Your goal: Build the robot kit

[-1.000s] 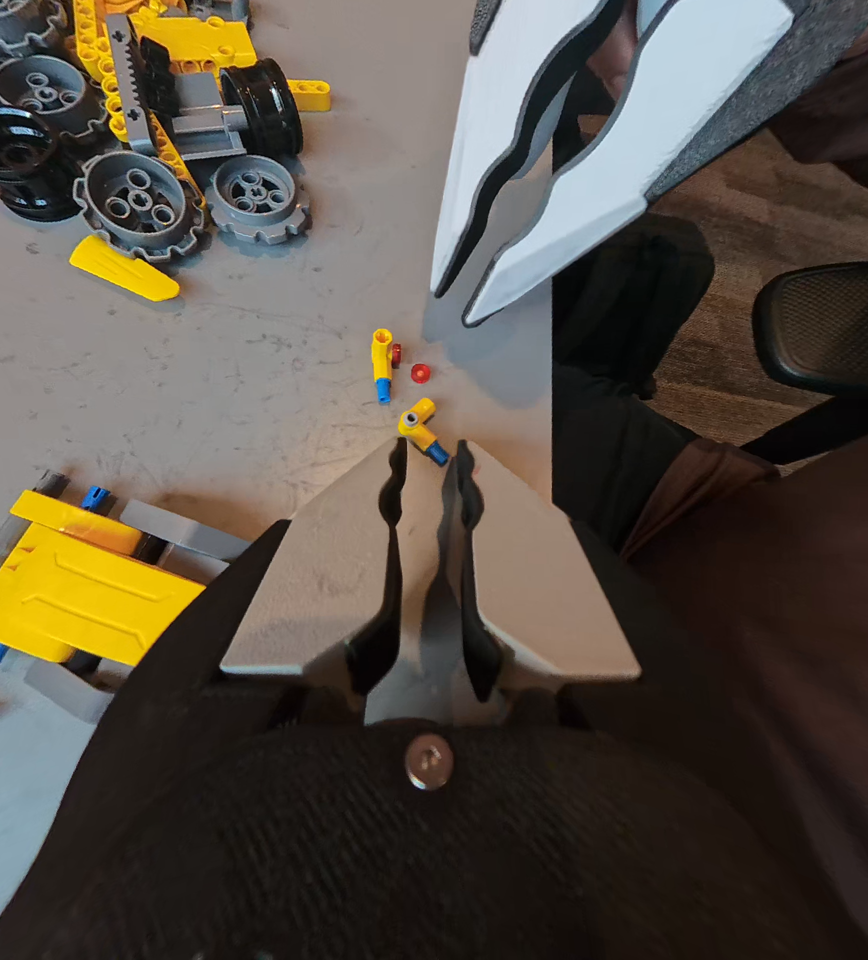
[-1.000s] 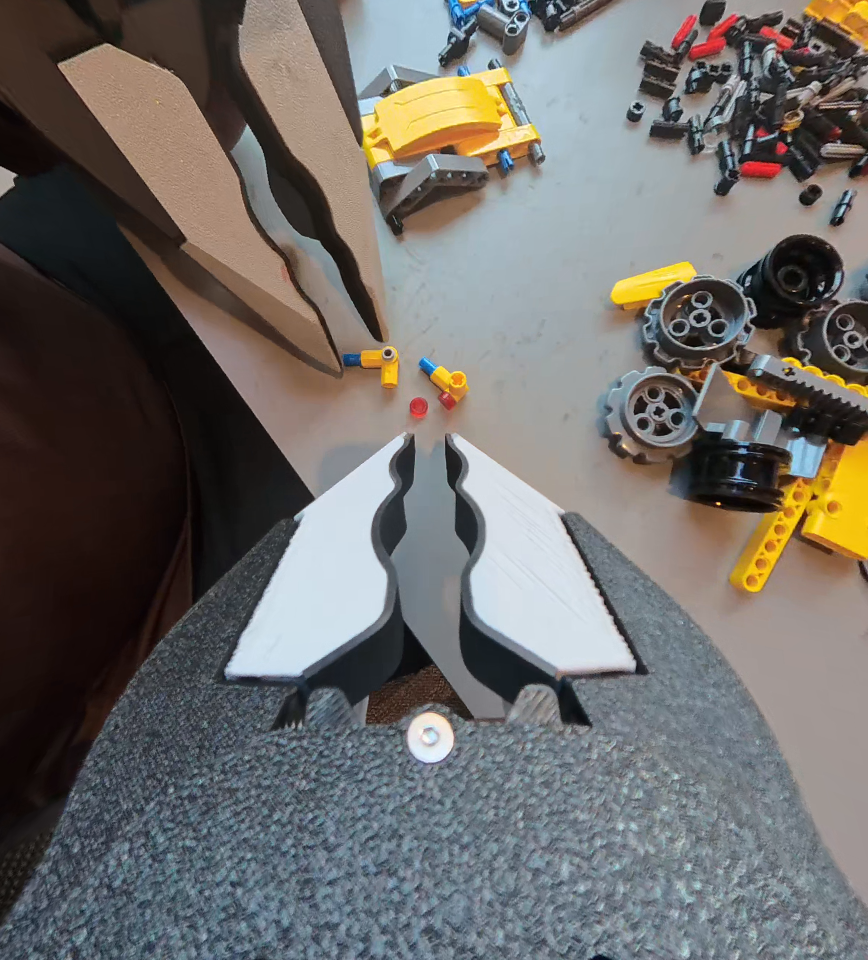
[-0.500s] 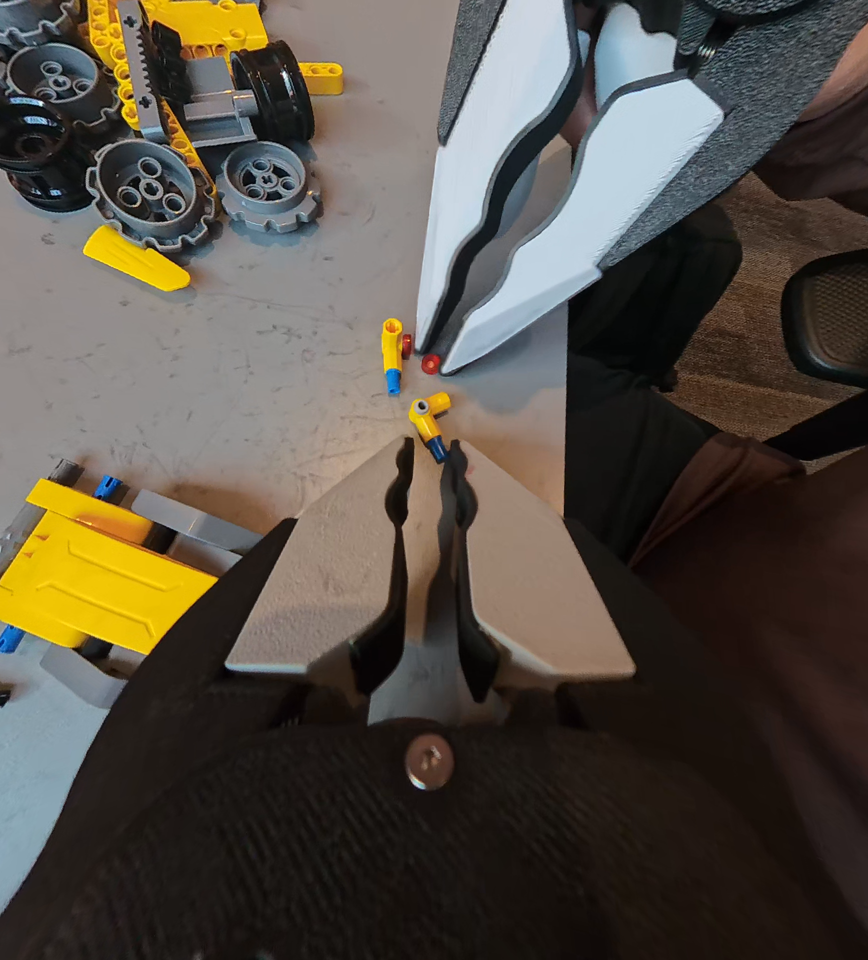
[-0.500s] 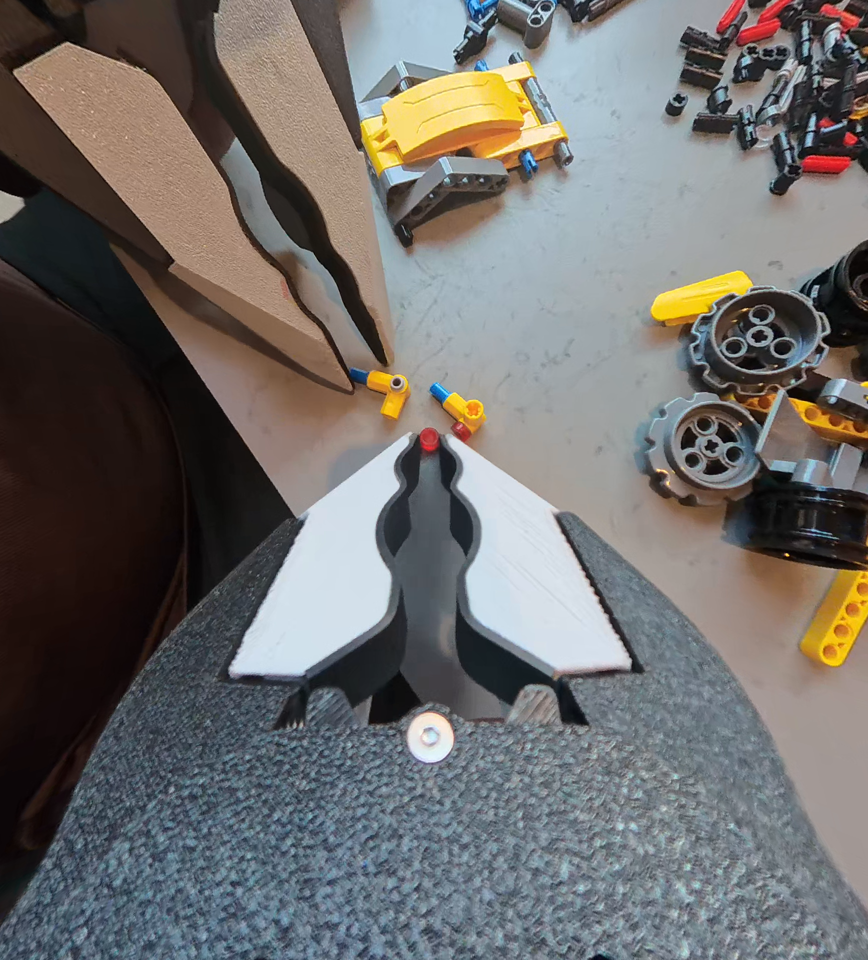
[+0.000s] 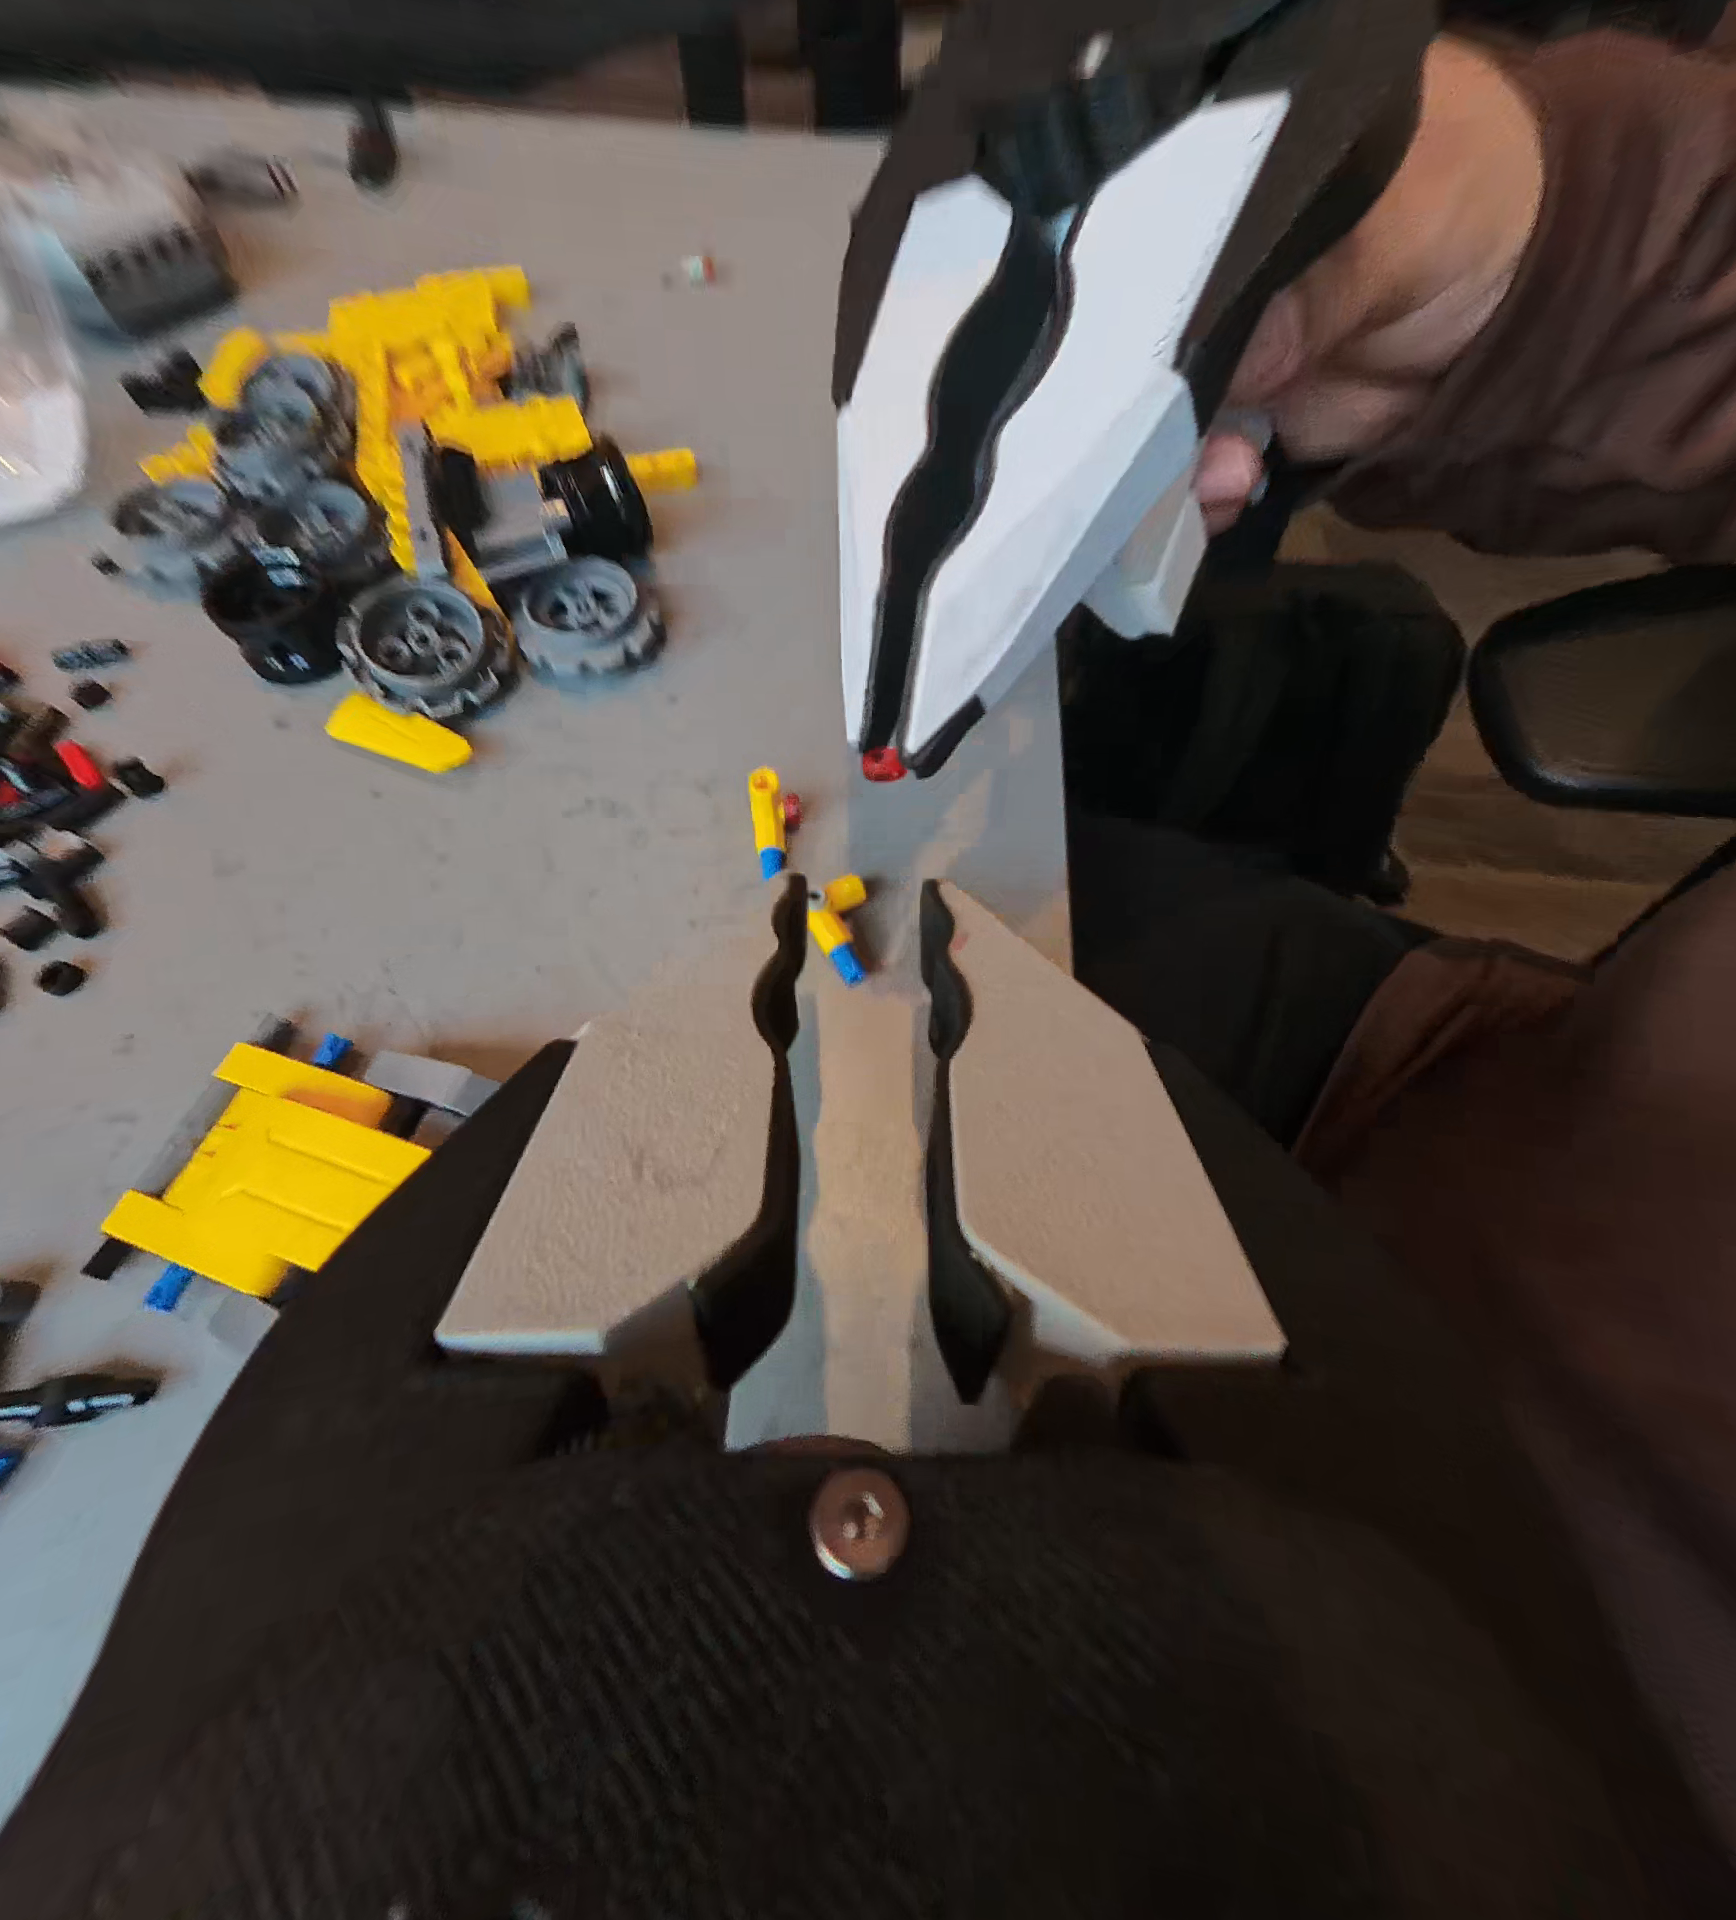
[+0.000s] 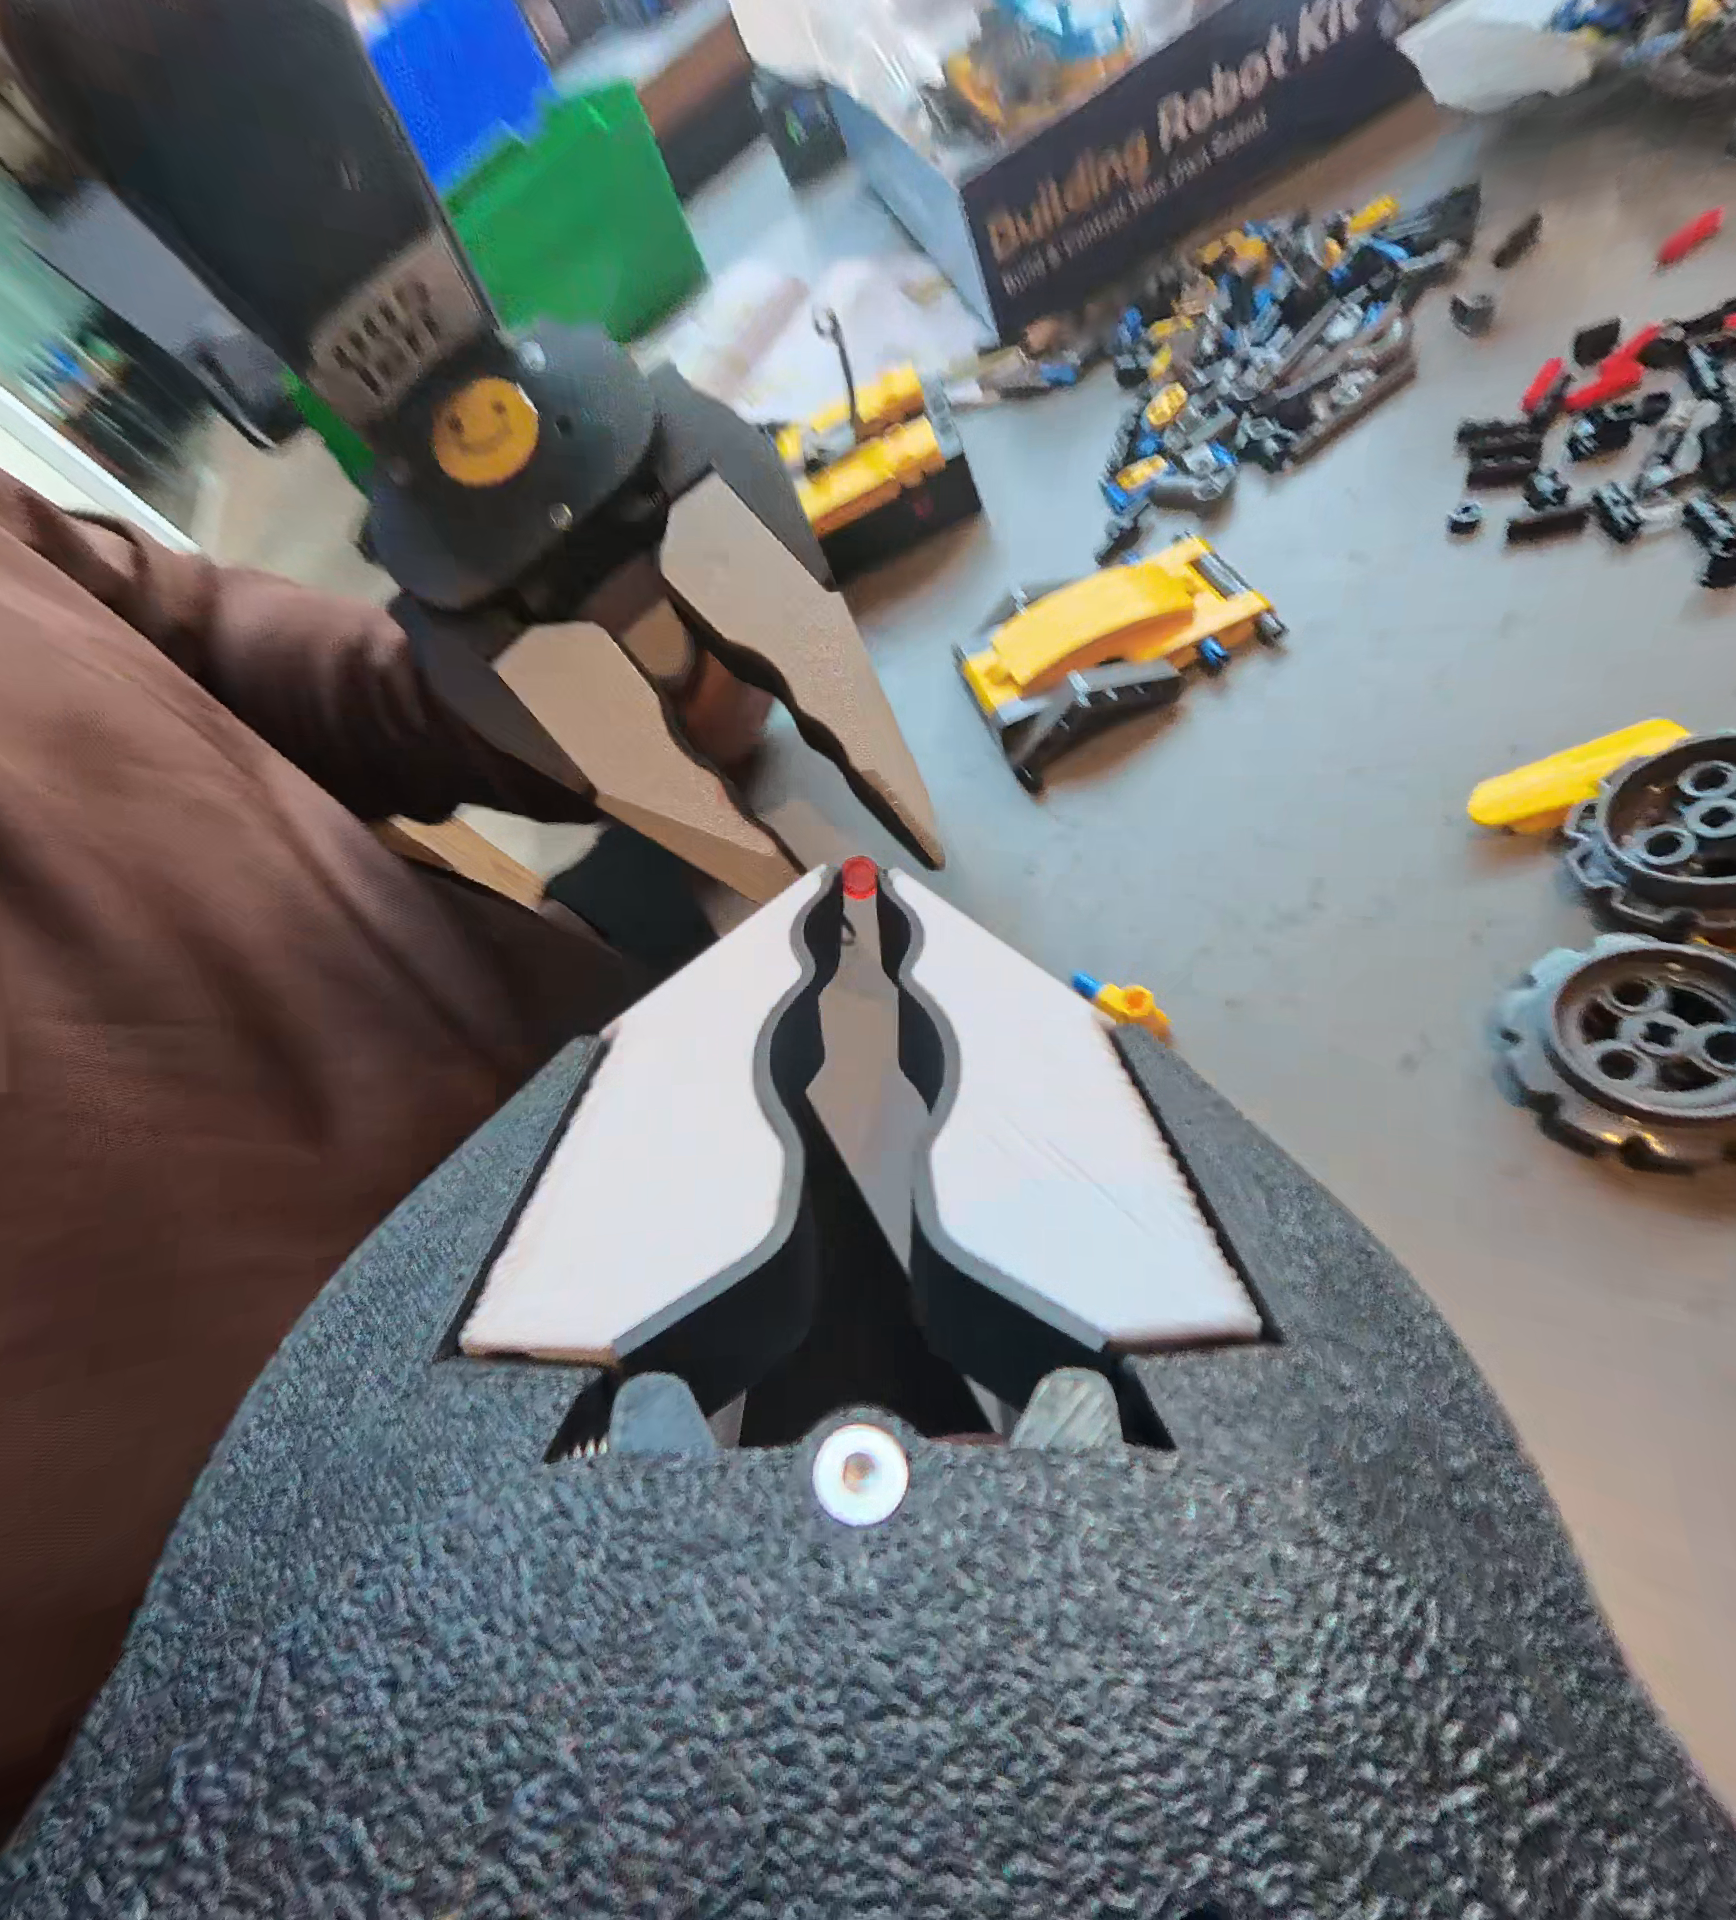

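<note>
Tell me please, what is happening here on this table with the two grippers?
A person holds a gripper in each hand over a grey table strewn with building-toy parts. The right gripper is shut on a small red round piece, lifted off the table. The left gripper is open, its tips either side of a yellow connector with a blue pin near the table's edge. A second yellow connector lies just beyond, and grey wheels farther off.

Bare table [image 5: 428, 883] btwn wheel pile [image 5: 407, 540] & yellow panel [image 5: 261, 1174].

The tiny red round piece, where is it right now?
The red round piece is pinched at the tips of the right gripper, lifted above the grey table near its edge.
</note>
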`<state>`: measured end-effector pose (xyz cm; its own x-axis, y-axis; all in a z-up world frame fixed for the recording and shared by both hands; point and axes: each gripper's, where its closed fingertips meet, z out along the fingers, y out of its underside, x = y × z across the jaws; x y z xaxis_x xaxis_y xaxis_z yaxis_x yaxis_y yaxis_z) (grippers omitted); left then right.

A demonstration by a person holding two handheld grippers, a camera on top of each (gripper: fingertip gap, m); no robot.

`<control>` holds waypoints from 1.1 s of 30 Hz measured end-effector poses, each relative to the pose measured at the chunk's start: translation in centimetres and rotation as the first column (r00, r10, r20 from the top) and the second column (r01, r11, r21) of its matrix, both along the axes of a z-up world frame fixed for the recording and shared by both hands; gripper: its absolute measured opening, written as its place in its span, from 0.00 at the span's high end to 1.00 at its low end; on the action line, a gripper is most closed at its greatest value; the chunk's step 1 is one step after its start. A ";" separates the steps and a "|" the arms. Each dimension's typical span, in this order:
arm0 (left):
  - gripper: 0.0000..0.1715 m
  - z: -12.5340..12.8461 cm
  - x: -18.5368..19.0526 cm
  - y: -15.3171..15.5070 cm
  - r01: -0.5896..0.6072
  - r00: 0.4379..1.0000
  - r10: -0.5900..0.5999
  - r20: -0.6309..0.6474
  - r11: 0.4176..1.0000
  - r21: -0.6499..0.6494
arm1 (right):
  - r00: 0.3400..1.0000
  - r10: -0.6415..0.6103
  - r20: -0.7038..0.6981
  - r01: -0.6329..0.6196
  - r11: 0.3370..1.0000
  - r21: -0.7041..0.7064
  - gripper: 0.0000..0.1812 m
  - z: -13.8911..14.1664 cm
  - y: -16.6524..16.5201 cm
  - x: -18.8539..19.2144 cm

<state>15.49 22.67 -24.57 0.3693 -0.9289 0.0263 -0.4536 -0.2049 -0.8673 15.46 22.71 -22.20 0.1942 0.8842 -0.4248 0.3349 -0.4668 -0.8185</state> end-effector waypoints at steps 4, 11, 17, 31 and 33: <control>0.92 1.9 -0.3 -0.3 -0.017 0.996 0.009 0.090 0.996 0.088 | 0.989 0.008 -0.145 -0.022 0.995 -0.094 0.97 2.4 -0.3 -0.4; 0.93 5.4 -0.4 -0.5 -0.085 0.981 0.043 0.189 0.971 0.221 | 0.978 0.013 -0.207 -0.037 0.993 -0.113 0.97 4.0 -0.6 -1.0; 0.96 6.6 -0.2 -0.7 -0.103 0.979 0.045 0.200 0.951 0.293 | 0.975 0.027 -0.220 -0.050 0.993 -0.102 0.97 4.8 -1.0 -1.4; 0.98 6.4 -0.6 -0.2 -0.149 0.976 0.084 0.203 0.932 0.332 | 0.957 -0.029 -0.289 -0.039 0.973 -0.228 0.97 4.3 -0.7 -1.9; 0.98 6.3 -0.6 -0.2 -0.146 0.977 0.083 0.197 0.931 0.335 | 0.950 -0.041 -0.310 -0.047 0.961 -0.271 0.97 4.2 -0.6 -1.9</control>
